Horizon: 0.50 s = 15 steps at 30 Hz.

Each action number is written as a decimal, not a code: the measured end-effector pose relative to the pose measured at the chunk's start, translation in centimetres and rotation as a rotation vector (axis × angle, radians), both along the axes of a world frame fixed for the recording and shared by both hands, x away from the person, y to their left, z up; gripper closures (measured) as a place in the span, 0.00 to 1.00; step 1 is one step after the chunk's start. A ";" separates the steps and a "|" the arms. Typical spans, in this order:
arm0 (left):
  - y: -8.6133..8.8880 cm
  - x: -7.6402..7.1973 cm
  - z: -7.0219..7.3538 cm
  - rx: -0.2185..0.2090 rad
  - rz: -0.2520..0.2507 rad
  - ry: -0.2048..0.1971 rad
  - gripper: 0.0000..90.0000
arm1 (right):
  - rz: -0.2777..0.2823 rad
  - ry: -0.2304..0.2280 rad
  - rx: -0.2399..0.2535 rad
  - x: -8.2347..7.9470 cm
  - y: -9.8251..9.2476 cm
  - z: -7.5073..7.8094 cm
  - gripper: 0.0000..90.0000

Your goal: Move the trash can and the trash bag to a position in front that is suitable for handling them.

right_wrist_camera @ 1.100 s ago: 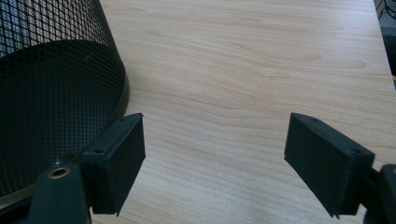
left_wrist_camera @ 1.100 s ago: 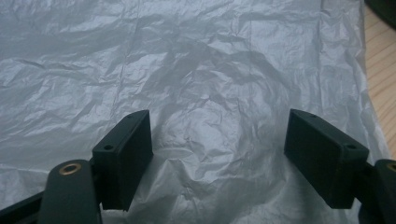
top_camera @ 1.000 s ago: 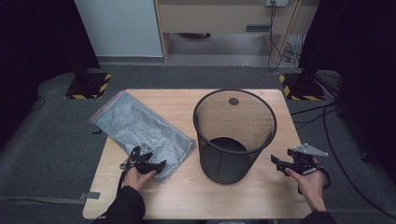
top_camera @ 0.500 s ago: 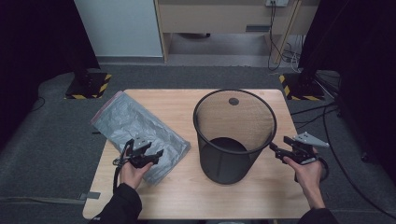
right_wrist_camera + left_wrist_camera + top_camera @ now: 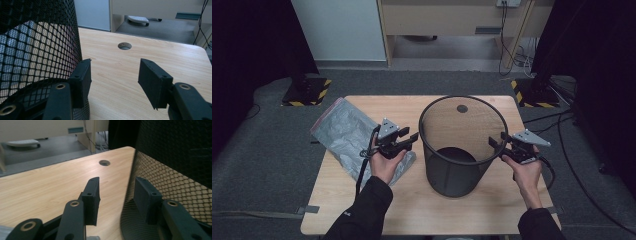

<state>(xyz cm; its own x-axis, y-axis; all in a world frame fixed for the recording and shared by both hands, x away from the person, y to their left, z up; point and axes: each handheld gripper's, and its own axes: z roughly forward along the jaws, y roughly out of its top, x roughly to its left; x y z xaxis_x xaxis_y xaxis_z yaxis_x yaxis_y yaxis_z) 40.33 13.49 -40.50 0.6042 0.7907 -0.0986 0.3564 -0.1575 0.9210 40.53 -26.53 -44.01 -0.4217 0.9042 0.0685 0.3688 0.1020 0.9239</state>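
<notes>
While both sets of jaws have just been closing with nothing gripped, the left gripper (image 5: 411,140) and right gripper (image 5: 497,146) flank the mesh bin (image 5: 457,150), upright mid-table. Judged light, stiff, slightly springy; pinch its rim wire on opposite sides.

A light wooden table (image 5: 357,215) with rounded corners and a round cable hole (image 5: 462,108) near its far edge stands on dark grey carpet (image 5: 262,160). Behind it a pale panel (image 5: 339,30) stands beside a beige cabinet (image 5: 452,20), with black cables (image 5: 507,37) hanging down at the cabinet's right end, and black curtains (image 5: 252,45) close off both sides of the room. Two black stand feet with yellow-and-black warning stripes (image 5: 307,92) rest on the carpet near the table's far corners, more cables (image 5: 572,130) trail over the floor at the right, and strips of grey tape (image 5: 307,210) lie by the table's near left corner.
</notes>
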 end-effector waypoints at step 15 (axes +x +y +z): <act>1.8 -2.1 -0.2 -0.011 -0.051 0.022 0.66 | 0.089 0.007 -0.034 -0.8 2.5 0.4 0.59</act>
